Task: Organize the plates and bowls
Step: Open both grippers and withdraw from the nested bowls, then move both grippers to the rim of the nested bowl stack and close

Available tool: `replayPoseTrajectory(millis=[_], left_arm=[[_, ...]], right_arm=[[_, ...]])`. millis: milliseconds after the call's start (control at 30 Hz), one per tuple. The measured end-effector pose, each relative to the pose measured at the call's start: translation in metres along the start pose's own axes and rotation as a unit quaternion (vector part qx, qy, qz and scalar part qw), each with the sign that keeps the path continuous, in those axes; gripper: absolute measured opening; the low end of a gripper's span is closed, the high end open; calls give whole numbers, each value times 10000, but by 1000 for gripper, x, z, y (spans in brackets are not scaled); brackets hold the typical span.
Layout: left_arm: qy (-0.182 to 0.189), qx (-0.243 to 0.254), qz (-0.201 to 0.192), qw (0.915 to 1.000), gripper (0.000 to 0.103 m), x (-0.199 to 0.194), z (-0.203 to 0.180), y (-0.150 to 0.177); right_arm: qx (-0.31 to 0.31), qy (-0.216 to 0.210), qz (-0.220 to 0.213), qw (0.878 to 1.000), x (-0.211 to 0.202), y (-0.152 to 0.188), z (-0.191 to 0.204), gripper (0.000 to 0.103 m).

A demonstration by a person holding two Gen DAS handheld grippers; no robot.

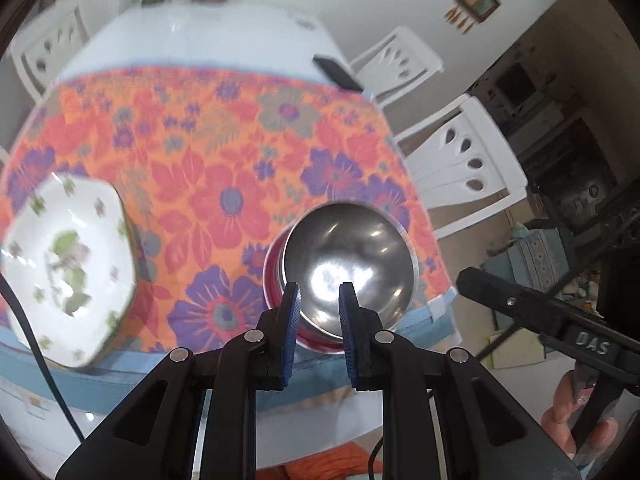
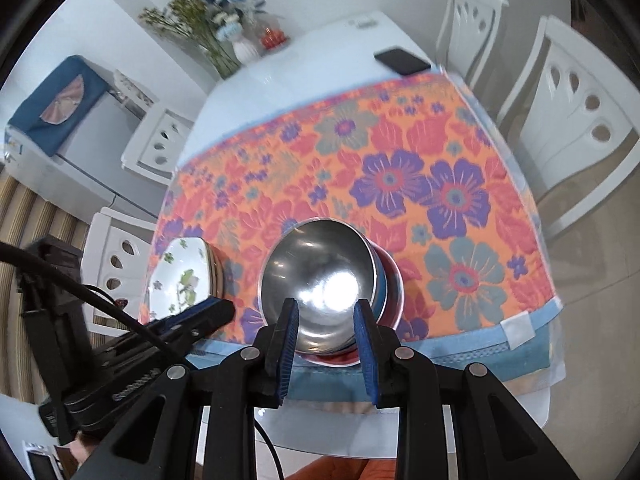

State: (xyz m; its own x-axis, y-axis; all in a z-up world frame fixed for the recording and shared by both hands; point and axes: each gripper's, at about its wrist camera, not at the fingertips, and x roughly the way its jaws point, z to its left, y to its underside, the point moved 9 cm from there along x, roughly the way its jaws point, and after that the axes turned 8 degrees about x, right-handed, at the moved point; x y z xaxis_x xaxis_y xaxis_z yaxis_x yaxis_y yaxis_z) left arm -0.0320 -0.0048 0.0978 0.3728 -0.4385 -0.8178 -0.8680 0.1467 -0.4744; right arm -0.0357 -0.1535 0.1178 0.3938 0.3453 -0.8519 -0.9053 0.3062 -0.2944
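Near the front edge of the table [image 2: 340, 36], on the flowered cloth [image 2: 400, 152], your stack of steel bowls [image 2: 328, 280] sits upright, the top one nested in blue and red ones. To its left lies the stack of white floral plates [image 2: 180, 280], also close to the edge and apart from the bowls. Your left gripper [image 1: 319, 320] hangs in front of the bowls with its jaws parted and nothing between them. Your right gripper [image 2: 326, 332] does the same, its 2 blue pads spread a little wider and holding nothing. At the far end of the table lies a black phone [image 2: 402, 60], beside the cloth.
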Motion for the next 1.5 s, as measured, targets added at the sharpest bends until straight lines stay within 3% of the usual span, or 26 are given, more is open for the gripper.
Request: replayPoseTrajectory(millis=[100,167,233,333,500,767,933,1367,1500], left_arm=[[-135,149,-295,9994,19,-27,-8,-9],[-233,192,-435,9986,28,-41,-12,-11],[-286,241,-604,9975,29,-55,-17,-11],[-260,344,-713,9965,29,-69,-23,-8],[-452,371,-809,9950,29,-74,-22,-2],[-337,293,-685,9966,29,-70,-21,12],[72,118,-664,9977,32,-71,-26,16],[81,-411,-387,9984,35,-40,-10,6],[79,-447,-235,9987,35,-23,-15,0]], right_arm=[[-166,88,-268,9995,-18,1,10,33],[-192,188,-373,9989,-26,4,14,39],[-104,129,-403,9991,-32,14,20,44],[-54,133,-383,9992,-33,27,24,45],[-277,553,-662,9959,-40,31,26,45],[-445,794,-778,9928,-46,38,26,46],[-556,859,-683,9924,-45,43,28,46],[-573,896,-316,9938,-28,27,6,47],[-20,491,-54,9988,-26,17,-15,48]])
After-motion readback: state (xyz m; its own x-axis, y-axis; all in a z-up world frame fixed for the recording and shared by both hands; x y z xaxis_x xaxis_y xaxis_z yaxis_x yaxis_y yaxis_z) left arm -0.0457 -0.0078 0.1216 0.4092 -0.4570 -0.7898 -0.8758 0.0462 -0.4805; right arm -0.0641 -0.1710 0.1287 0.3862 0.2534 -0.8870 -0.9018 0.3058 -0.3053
